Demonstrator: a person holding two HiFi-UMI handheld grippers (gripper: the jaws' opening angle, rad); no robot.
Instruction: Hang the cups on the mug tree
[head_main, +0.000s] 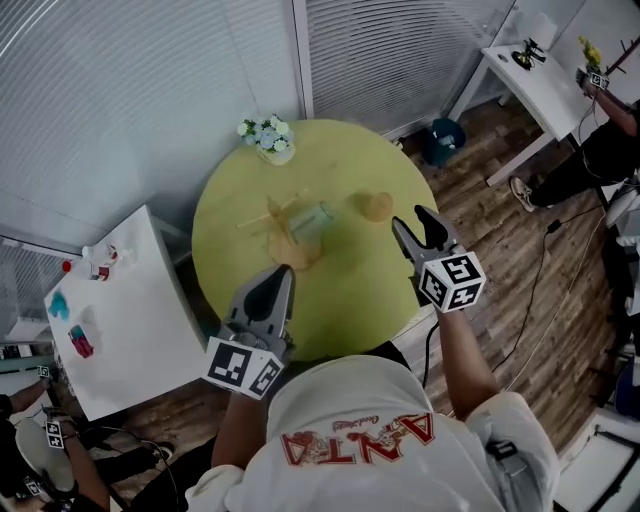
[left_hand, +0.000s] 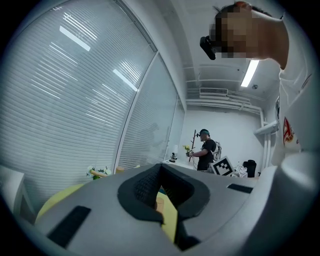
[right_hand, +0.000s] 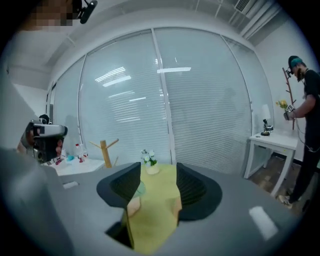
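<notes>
Right, from the head view I have the round yellow-green counter below me, with the wooden mug tree standing near its middle. A clear cup sits right against the tree on its right side; I cannot tell whether it hangs on a peg or rests on the counter. A tan cup stands on the counter further right, apart from the tree. My left gripper hovers over the near edge of the counter, pointing at the tree's base. Its jaws meet at the tips with nothing between them. My right gripper is over the right part of the counter, just beside the tan cup on its near side. Its jaws stand apart and, in the right gripper view, frame only bare counter and the far-off pot of white flowers. A white side table with small bottles stands to the left of the counter.
</notes>
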